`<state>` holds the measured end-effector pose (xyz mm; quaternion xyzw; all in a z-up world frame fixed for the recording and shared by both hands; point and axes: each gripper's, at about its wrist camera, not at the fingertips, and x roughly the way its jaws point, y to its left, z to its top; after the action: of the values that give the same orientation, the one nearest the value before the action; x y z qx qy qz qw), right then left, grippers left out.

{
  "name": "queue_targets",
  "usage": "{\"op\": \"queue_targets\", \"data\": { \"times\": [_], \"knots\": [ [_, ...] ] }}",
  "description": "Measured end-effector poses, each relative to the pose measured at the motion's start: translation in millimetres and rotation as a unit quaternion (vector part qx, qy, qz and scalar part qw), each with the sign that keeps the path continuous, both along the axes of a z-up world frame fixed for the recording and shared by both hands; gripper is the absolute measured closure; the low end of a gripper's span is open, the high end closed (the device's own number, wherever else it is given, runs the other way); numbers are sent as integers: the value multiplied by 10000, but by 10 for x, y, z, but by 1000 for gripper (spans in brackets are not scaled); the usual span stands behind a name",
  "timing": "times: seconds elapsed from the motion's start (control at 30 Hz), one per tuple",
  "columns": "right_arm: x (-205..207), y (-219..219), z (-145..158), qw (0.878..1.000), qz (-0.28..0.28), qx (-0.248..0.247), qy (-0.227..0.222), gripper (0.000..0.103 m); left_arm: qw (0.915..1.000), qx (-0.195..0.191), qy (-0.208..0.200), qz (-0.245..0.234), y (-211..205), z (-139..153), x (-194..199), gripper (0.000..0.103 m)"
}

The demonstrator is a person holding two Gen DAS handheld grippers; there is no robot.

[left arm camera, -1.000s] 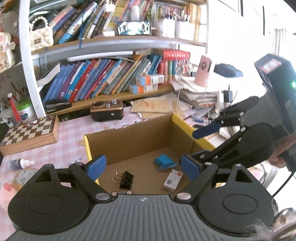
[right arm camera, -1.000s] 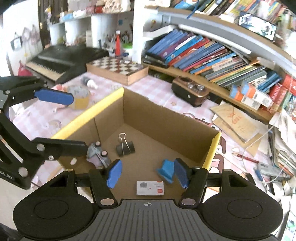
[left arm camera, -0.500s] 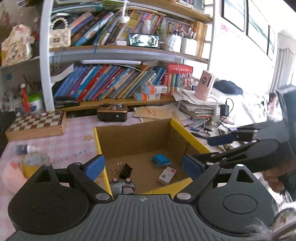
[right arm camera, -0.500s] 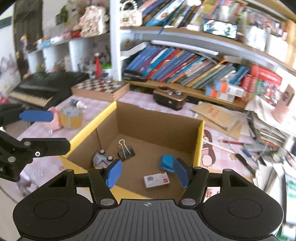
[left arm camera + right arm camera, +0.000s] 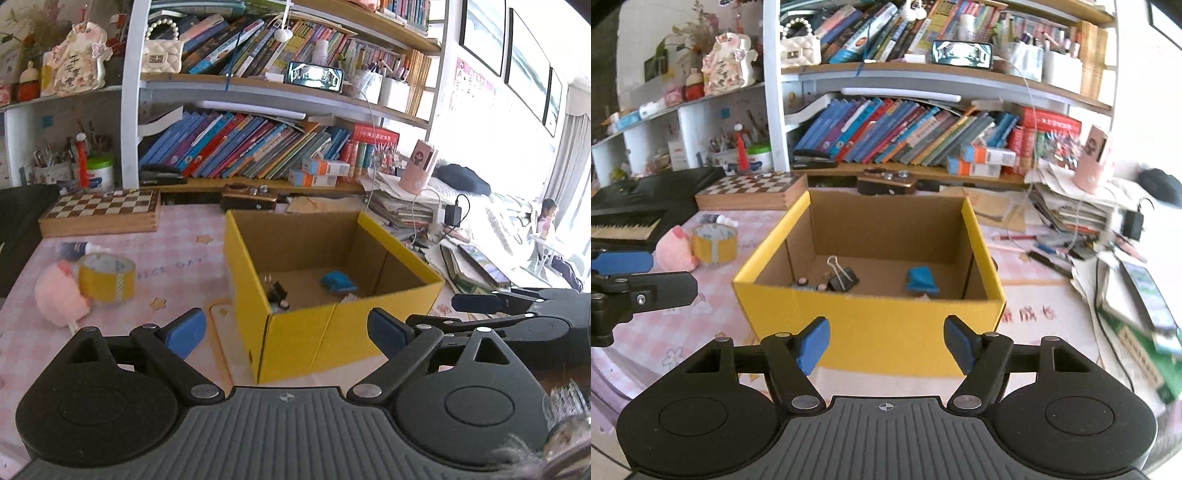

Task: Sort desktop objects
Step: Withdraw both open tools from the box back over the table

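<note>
The yellow roll of tape (image 5: 106, 277) lies on the pink checked counter (image 5: 166, 254), at ten o'clock of the yellow cardboard box (image 5: 332, 325). It looks light and stiff; grip across the ring wall. A pink plush toy (image 5: 61, 297) touches it, crowding that side. Left gripper (image 5: 286, 332) and right gripper (image 5: 886, 343) have just been opening, jaws empty.

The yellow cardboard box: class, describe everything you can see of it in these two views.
The yellow cardboard box is open-topped, yellow outside and plain brown inside, standing upright on the pink checked tablecloth. Inside lie a black binder clip, a blue item and a small grey object by the near wall. Neither gripper touches it.
</note>
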<state>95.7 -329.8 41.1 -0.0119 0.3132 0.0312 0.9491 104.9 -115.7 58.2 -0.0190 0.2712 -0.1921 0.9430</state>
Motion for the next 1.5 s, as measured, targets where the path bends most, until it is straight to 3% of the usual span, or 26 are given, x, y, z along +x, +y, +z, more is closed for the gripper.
{"op": "queue_targets", "data": {
  "times": [0.5, 0.9, 1.5],
  "knots": [
    [-552, 479, -183, 9979, -652, 11, 31, 27, 9993, 81, 282, 245, 548, -271, -407, 5],
    [-856, 851, -300, 9980, -584, -94, 208, 26, 9988, 85, 457, 124, 787, -356, -586, 5],
    [-925, 1217, -383, 9982, -450, -48, 393, 19, 9979, 105, 633, 97, 1101, -448, -686, 4]
  ]
}}
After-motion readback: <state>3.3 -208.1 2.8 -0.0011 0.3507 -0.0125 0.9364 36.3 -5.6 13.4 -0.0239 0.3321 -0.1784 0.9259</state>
